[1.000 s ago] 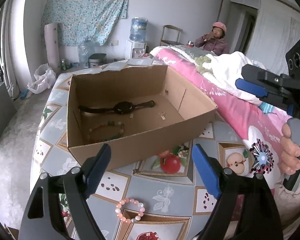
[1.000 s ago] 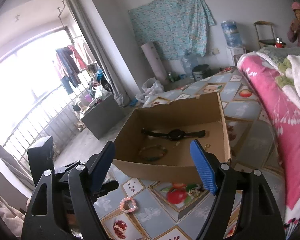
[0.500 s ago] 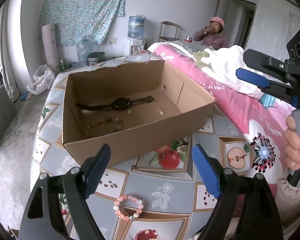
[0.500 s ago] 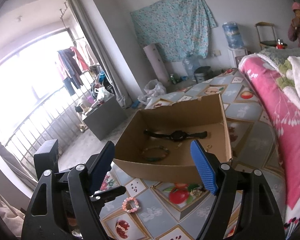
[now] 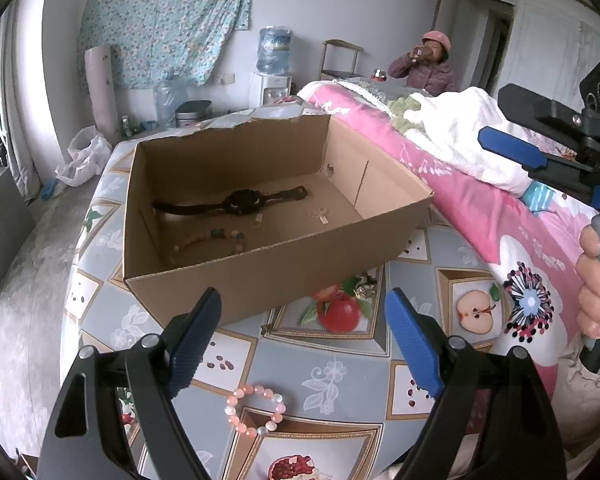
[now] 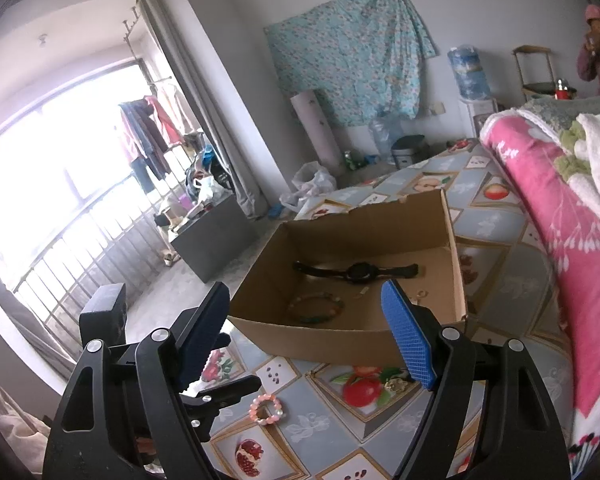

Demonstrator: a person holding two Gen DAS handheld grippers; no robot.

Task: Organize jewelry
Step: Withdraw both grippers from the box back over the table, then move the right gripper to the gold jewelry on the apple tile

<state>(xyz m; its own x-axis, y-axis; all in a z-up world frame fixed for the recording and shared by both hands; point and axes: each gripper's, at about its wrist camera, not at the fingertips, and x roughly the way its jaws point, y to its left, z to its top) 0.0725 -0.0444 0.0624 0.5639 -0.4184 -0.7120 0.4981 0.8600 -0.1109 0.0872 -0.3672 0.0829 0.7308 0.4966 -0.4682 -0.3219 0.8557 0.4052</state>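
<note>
Open-top cardboard box point(image 5: 284, 280) sits on the fruit-print bedspread, one rim torn and ragged. Inside, flat on the box floor: a black wristwatch point(image 5: 242, 203) with strap stretched straight, a multicolour bead bracelet point(image 5: 210, 240) just in front of it near the front wall, and a small metal trinket point(image 5: 320, 215) to the watch's right. Outside the box, a pink bead bracelet point(image 5: 255, 407) lies flat on the bedspread, well apart from the front wall. A small gold piece point(image 5: 363, 286) lies beside the box's front corner.
</note>
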